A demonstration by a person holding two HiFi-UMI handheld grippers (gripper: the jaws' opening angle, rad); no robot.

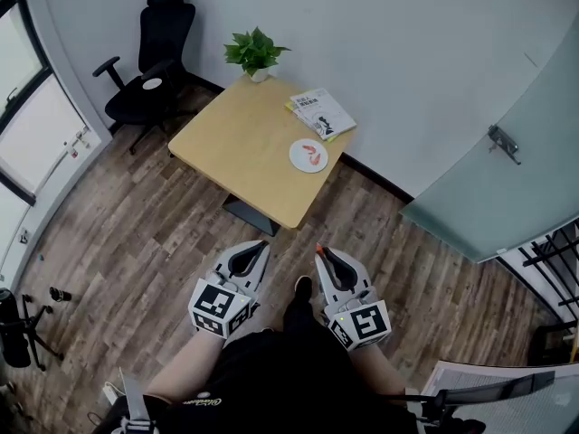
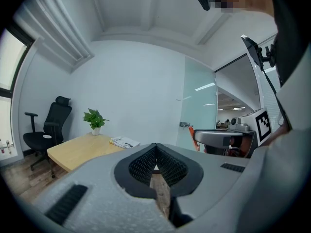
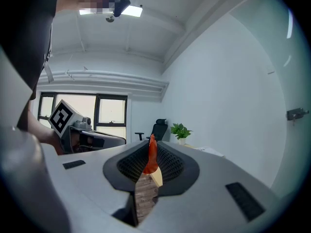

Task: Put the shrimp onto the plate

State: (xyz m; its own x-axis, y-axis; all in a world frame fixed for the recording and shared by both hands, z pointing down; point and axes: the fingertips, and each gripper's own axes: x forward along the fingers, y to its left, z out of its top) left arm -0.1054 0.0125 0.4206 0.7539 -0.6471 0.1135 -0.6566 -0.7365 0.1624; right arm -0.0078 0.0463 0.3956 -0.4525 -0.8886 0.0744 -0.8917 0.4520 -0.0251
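A white plate (image 1: 297, 156) lies near the right end of the wooden table (image 1: 244, 147), with one orange shrimp (image 1: 314, 158) on it. I stand on the floor short of the table, both grippers held close to my body. My right gripper (image 1: 321, 252) is shut on another orange-red shrimp (image 3: 152, 154), which sticks up from between its pads; its tip (image 1: 318, 247) shows in the head view. My left gripper (image 1: 262, 244) is shut with nothing between its pads (image 2: 146, 164). From the left gripper view the held shrimp (image 2: 191, 131) shows at the right.
A potted plant (image 1: 255, 54) and a booklet (image 1: 322, 113) sit at the table's far edge. A black office chair (image 1: 149, 61) stands to the far left, a frosted glass door (image 1: 507, 170) to the right. A tripod (image 1: 23, 328) stands at the left on the wood floor (image 1: 136, 242).
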